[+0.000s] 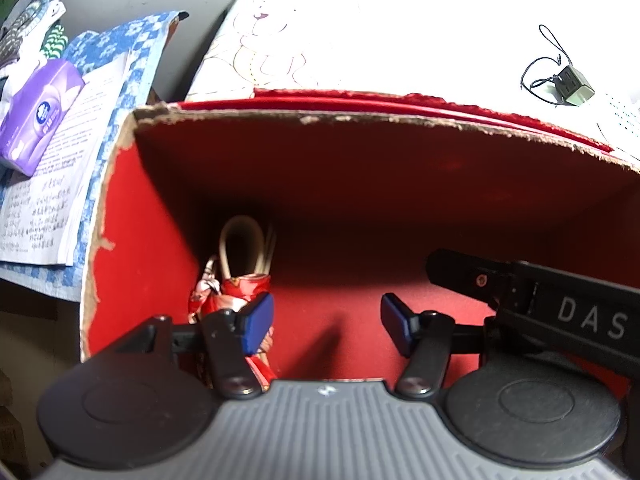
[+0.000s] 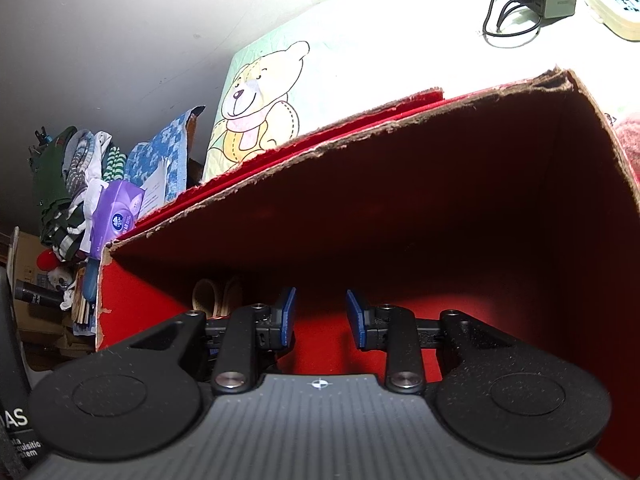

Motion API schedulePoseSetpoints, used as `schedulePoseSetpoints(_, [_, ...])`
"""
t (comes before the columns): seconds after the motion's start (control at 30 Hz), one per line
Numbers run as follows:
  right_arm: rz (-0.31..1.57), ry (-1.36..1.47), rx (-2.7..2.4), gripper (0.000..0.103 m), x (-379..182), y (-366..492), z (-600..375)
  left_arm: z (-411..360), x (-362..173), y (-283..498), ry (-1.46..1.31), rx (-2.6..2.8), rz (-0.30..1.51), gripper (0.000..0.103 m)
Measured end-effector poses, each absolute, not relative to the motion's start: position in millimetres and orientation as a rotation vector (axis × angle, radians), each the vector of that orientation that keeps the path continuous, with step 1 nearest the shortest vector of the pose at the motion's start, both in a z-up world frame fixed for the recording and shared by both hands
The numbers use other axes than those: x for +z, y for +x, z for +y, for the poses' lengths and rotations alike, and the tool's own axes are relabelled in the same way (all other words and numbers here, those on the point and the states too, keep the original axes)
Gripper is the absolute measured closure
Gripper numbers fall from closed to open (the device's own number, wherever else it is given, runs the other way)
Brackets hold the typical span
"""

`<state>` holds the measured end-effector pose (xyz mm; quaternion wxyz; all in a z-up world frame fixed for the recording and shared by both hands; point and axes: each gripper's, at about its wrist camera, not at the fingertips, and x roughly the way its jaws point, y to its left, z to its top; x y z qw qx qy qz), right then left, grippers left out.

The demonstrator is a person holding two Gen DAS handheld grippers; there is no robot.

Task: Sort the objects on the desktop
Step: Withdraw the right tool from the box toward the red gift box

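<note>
Inside frayed red cardboard box (image 1: 360, 208), glossy looped ornament (image 1: 240, 276)

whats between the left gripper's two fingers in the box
Nothing: the left wrist view shows only bare red box floor between the open left gripper fingers. The red patterned bundle sits just outside its left finger.

Inspector: Colours of the box (image 1: 360, 200)?
Clerk: Red inside, brown torn rim. The pouch (image 1: 228, 296) is red-patterned with beige loops.
Inspector: Surroundings?
Clerk: Purple tissue pack (image 1: 38, 114), blue-white checked cloth (image 1: 136, 52), bear-print sheet (image 2: 260, 108).
</note>
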<state>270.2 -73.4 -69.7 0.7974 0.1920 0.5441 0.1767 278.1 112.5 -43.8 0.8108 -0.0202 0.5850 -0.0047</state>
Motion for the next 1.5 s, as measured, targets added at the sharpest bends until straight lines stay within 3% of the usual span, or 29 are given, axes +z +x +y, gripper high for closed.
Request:
schedulePoseSetpoints(0.7, [1.068, 0.479, 0.32, 0.071, -68, 262, -90, 53, -27, 258, 0.03, 0.038, 1.127, 0.036])
schedulePoseSetpoints(1.03, [0.929, 0.527, 0.371, 0.071, -57, 252, -102, 54, -40, 270, 0.046, 0.013, 1.06, 0.031])
schedulePoseSetpoints(1.5, [0.69, 0.505, 0.5, 0.071, -15, 200, -151, 51, -6, 227, 0.071, -0.088, 0.831, 0.03])
